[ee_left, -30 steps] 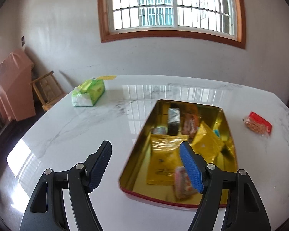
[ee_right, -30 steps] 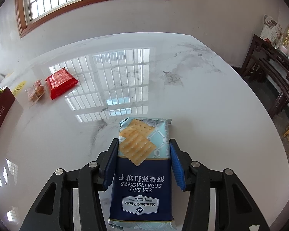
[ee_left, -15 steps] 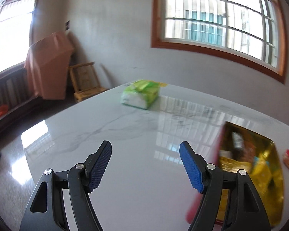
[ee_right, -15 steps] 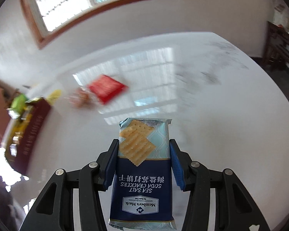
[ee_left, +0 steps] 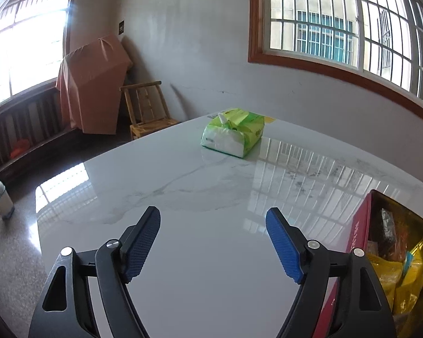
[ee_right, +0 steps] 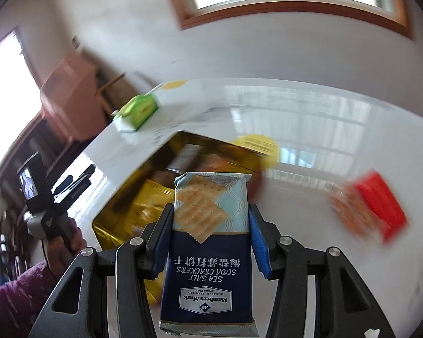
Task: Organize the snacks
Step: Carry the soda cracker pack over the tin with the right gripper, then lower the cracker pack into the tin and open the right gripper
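Note:
My right gripper is shut on a blue soda cracker pack and holds it in the air above the gold snack tin, which holds several snack packets. A red snack packet and a smaller orange one lie on the white table to the right, blurred. My left gripper is open and empty over bare marble, left of the tin, whose red wall and gold inside show at the right edge.
A green tissue pack lies near the table's far edge, also in the right wrist view. A wooden chair and a pink covered object stand beyond the table. The left hand-held gripper shows at left.
My right gripper has swung left with the cracker pack, from the table's right part to above the tin. My left gripper has turned left, away from the tin.

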Demonstrator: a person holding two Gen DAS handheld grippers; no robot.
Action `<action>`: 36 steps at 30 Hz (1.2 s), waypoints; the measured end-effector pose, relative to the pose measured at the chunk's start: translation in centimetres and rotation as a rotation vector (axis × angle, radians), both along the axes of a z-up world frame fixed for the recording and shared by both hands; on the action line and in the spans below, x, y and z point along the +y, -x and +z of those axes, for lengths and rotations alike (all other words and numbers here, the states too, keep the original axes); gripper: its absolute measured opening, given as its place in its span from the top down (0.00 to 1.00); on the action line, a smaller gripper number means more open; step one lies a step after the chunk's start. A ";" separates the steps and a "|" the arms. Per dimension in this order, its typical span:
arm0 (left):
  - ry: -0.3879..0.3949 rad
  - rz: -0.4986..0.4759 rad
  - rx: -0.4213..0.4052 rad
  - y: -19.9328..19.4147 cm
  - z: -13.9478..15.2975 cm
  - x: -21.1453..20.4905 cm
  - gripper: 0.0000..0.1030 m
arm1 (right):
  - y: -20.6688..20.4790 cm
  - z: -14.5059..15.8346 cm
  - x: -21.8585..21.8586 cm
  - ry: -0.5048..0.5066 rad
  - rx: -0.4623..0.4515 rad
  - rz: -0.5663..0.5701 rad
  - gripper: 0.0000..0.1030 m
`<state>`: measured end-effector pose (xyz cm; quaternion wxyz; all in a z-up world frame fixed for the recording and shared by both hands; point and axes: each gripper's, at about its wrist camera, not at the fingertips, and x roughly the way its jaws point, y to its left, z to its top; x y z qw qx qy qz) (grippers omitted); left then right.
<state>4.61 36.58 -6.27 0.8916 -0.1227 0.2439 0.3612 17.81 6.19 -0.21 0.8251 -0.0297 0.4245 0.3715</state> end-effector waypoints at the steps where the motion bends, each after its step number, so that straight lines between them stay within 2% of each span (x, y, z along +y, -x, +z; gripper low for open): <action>1: -0.004 0.002 0.007 -0.1 -0.1 -0.1 0.22 | -0.3 -0.3 2.0 0.014 0.003 0.029 0.55; 4: -0.003 -0.019 0.003 -0.2 -0.1 -0.3 0.16 | -1.0 -1.2 6.0 0.050 0.018 0.073 0.55; 8: 0.010 -0.020 -0.015 0.0 -0.1 0.0 0.14 | -1.5 -2.5 9.3 0.099 0.042 0.109 0.55; 19: 0.012 -0.012 -0.010 -0.2 0.1 -0.1 0.13 | -1.9 -3.7 12.5 0.183 0.032 0.116 0.55; 28: 0.018 -0.012 -0.010 -0.2 0.1 0.0 0.12 | -2.1 -4.3 13.3 0.181 0.027 0.105 0.52; 36: 0.019 -0.004 -0.009 -0.1 0.0 0.1 0.12 | -2.3 -3.5 11.8 0.067 0.044 0.068 0.46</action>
